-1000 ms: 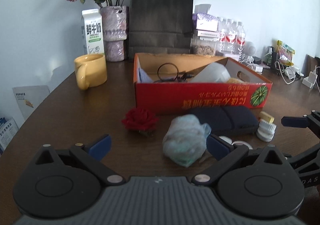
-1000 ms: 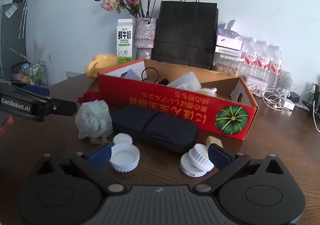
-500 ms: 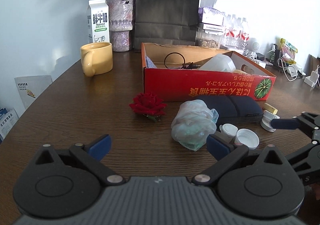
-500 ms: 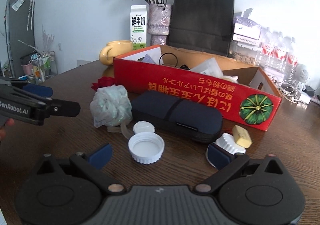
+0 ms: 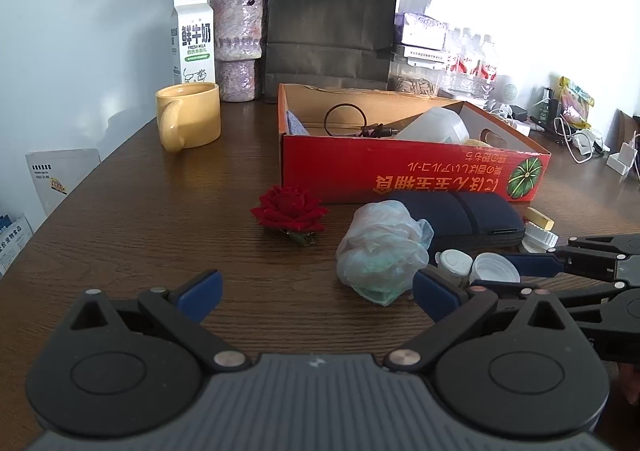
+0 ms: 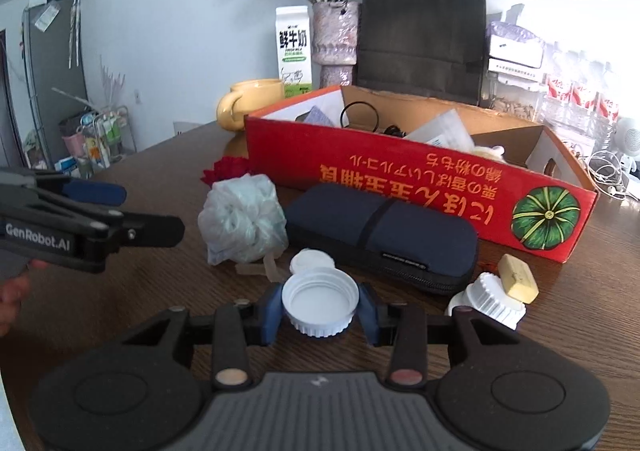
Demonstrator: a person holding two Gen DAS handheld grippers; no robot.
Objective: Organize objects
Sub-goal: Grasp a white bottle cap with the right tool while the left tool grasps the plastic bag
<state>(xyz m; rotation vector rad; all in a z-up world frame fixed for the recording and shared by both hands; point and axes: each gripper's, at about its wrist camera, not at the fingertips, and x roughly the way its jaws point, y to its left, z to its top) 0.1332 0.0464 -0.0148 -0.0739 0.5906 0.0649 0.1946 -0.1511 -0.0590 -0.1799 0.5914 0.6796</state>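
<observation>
My right gripper (image 6: 320, 309) is shut on a large white jar lid (image 6: 320, 301) that rests on the table; the lid also shows in the left wrist view (image 5: 494, 269). A smaller white cap (image 6: 312, 261) lies just behind it. A crumpled plastic bag (image 6: 242, 223), a navy pouch (image 6: 380, 235), a white ridged cap (image 6: 490, 301) and a yellow block (image 6: 518, 277) lie in front of the red cardboard box (image 6: 400, 179). A red rose (image 5: 290, 209) lies to the left. My left gripper (image 5: 316, 291) is open and empty, near the bag (image 5: 382, 253).
A yellow mug (image 5: 188, 117), a milk carton (image 5: 192, 41), a vase of dried roses (image 5: 238, 47) and a black paper bag (image 5: 332, 17) stand behind the box. Water bottles (image 5: 474, 59) and cables (image 5: 580, 139) crowd the back right. The box holds a plastic jug (image 5: 434, 125) and a cable.
My right gripper moved left and forward and closed on the large white lid. My left gripper drew back a little and stayed open.
</observation>
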